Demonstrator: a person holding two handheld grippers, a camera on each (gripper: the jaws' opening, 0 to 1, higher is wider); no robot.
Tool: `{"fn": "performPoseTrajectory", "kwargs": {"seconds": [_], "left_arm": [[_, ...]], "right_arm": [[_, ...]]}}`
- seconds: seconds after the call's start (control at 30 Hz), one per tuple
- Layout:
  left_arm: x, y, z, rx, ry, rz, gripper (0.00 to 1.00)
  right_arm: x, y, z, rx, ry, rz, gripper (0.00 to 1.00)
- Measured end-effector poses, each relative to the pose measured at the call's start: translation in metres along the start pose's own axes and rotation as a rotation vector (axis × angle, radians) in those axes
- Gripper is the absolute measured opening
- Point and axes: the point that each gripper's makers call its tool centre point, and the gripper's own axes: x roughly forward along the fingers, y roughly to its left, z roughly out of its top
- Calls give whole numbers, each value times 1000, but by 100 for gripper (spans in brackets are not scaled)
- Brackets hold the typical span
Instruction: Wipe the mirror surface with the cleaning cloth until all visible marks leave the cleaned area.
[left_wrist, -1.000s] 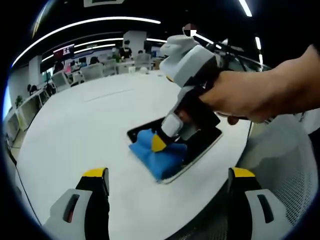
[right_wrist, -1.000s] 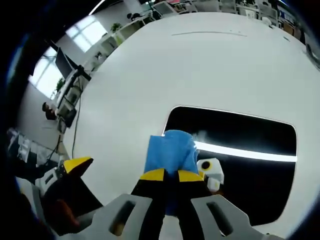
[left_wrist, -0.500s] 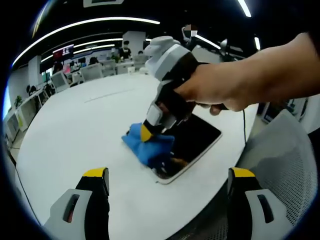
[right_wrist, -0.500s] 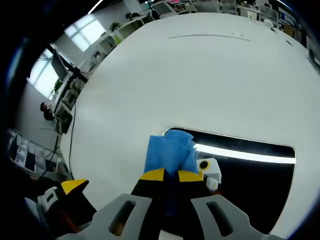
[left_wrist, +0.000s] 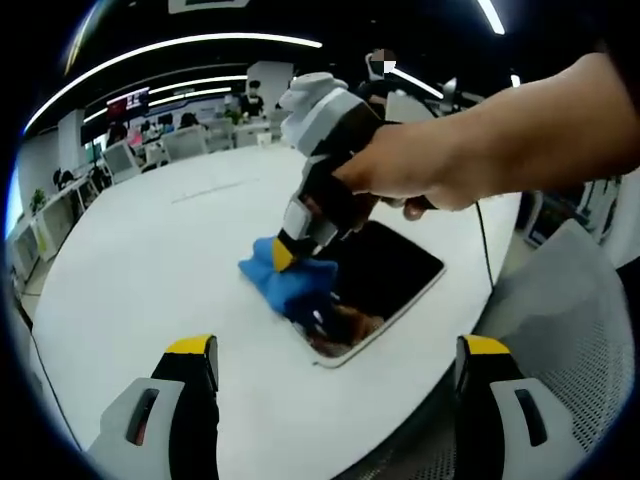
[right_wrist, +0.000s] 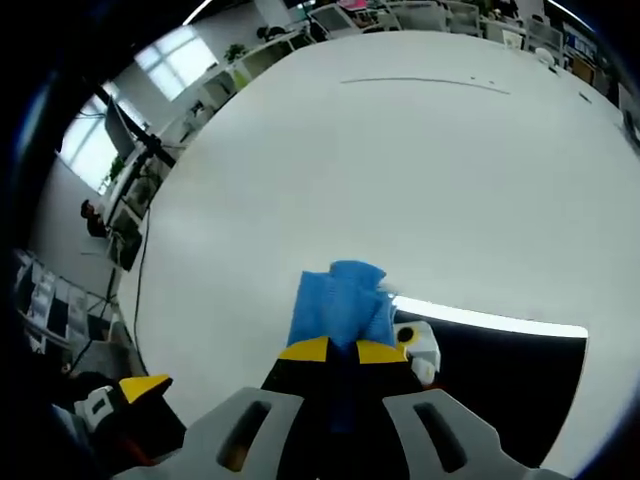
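Note:
A dark rectangular mirror (left_wrist: 385, 280) lies flat near the round white table's edge, also seen in the right gripper view as the mirror (right_wrist: 500, 375). My right gripper (right_wrist: 343, 350) is shut on a blue cleaning cloth (right_wrist: 338, 305) and presses it at the mirror's far corner. In the left gripper view the same right gripper (left_wrist: 282, 254), held by a hand (left_wrist: 400, 175), pushes the cloth (left_wrist: 285, 285) over the mirror's left end. My left gripper (left_wrist: 335, 350) stands open at the table's near edge, apart from the mirror, with nothing between its fingers.
The white table (left_wrist: 150, 260) stretches far beyond the mirror. A grey mesh chair (left_wrist: 575, 320) stands close at the right. Desks, chairs and people fill the office behind. The left gripper's yellow tip (right_wrist: 145, 388) shows low left in the right gripper view.
My right gripper has slid the cloth leftward and away along the mirror toward its far corner, baring more of the dark surface. The left gripper has stayed put.

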Motion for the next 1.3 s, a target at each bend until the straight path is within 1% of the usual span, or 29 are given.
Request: {"fn": "performPoseTrajectory", "kwargs": {"seconds": [0.27,0.3,0.33,0.93,1.3], "left_arm": [[0,0,0,0,1,4,99],[0,0,0,-1,1,3,99],[0,0,0,-1,2,3,99],[0,2,-1,-3,4,14,99],[-1,3,0,-9,2,20,99]], "right_arm": [[3,-4,11,8,-20,-9,2],[4,-4,11,11,-12,-10,2],[3,-4,11,-2,-16,-13,2],[1,-6,9,-5,-5,-3,2],[0,-16,8,-3,-1,-14,2]]}}
